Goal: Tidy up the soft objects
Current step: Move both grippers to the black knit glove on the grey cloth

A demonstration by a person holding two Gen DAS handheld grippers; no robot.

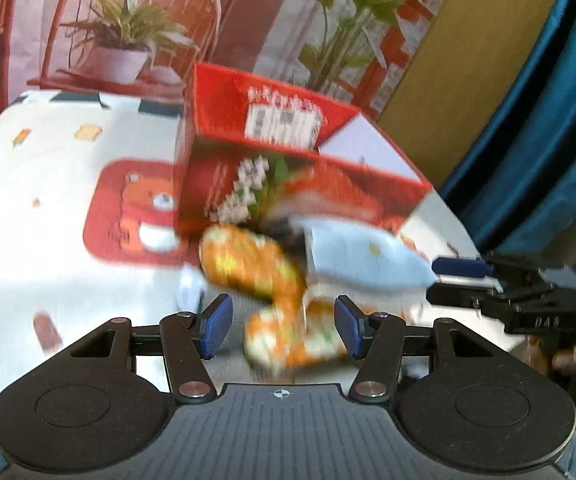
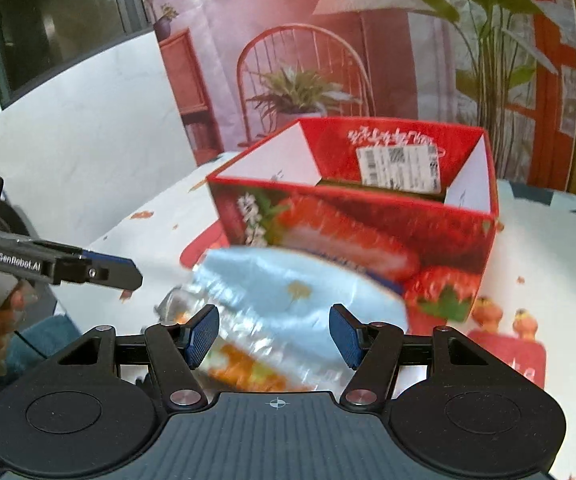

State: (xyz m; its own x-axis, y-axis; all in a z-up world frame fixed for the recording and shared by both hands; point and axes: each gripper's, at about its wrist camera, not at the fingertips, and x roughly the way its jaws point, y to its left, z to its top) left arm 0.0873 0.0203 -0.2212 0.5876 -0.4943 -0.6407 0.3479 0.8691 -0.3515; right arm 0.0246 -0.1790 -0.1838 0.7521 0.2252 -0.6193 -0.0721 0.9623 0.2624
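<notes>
Right, both grippers stand half-wide, nothing pinched. Left gripper straddles a soft orange patterned pouch; right gripper straddles a pale-blue crinkly-wrapped cloth pack, both w/ the red strawberry-print open box just behind. Prob light, squashy, slippery film; grab mid-bulge.

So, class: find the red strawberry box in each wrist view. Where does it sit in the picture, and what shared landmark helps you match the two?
Left wrist view: the red strawberry box sits centre, slightly right, behind the orange patterned item.
Right wrist view: the box sits centre-right, above the light blue packet.
Shared landmark: the white barcode label inside the box's back wall.
</notes>
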